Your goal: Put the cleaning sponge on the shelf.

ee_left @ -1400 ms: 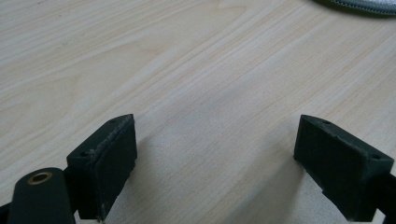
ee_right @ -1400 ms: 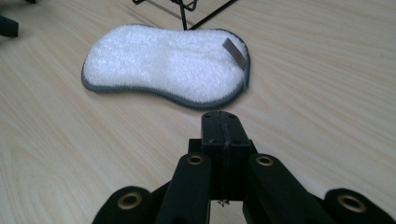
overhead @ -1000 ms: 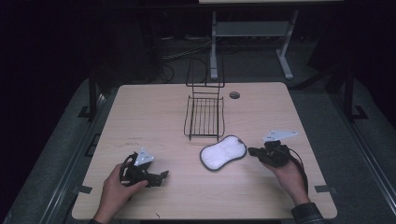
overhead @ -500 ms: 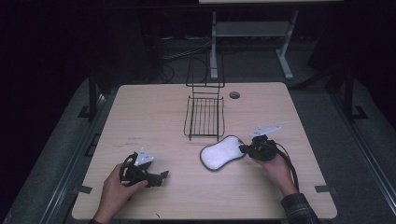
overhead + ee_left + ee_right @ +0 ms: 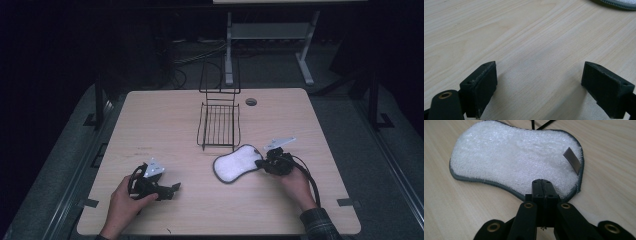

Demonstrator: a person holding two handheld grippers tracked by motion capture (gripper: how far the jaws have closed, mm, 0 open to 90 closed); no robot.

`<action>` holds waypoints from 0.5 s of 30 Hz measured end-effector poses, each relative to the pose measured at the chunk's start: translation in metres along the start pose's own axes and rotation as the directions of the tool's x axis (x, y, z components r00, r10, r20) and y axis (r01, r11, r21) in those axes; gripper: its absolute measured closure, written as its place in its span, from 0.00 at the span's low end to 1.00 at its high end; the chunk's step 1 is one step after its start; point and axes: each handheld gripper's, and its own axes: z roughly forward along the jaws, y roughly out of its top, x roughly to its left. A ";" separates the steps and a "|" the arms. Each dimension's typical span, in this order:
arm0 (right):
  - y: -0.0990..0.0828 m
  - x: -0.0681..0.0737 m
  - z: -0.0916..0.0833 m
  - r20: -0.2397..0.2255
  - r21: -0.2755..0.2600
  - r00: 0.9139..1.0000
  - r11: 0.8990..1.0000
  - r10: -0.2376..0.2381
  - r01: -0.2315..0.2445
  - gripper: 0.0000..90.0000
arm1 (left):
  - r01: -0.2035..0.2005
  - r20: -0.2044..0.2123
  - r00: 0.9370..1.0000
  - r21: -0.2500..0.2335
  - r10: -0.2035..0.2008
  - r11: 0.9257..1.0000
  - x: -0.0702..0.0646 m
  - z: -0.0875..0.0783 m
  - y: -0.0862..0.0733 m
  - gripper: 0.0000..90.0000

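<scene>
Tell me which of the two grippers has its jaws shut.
The right gripper: its jaws are pressed together at the edge of the white sponge pad. The left gripper rests on the table with jaws wide apart and nothing between them.

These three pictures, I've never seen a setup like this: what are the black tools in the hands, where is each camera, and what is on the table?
A person sits at a wooden table and holds a hand-operated two-jaw gripper in each hand; there is no robot arm. The high view looks down from above the person's side. The other two cameras ride on the grippers and look along their black jaws.

The left gripper rests low over bare wood with its jaws wide apart and nothing between them. The right gripper has its jaws pressed together at the near edge of a white scrubbing pad with a grey border; whether they pinch that edge is hard to tell.

Behind the pad stands a black wire rack.
</scene>
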 end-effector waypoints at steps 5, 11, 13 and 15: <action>0.009 0.004 -0.004 0.013 -0.067 1.000 0.998 -0.021 0.022 1.00 | 0.000 0.000 1.000 0.000 0.000 1.000 0.000 0.000 0.000 0.14; 0.022 -0.003 0.008 0.019 -0.070 1.000 0.997 -0.012 0.014 1.00 | 0.000 0.000 1.000 0.001 0.000 1.000 0.000 0.000 0.000 0.14; 0.022 -0.004 0.011 0.018 -0.054 1.000 0.998 -0.010 0.011 1.00 | 0.000 0.000 1.000 0.002 0.000 1.000 0.000 0.000 0.000 0.14; 0.020 -0.004 0.012 0.015 -0.048 1.000 0.999 -0.010 0.011 1.00 | 0.000 0.000 1.000 0.001 0.000 1.000 0.000 0.000 0.000 0.14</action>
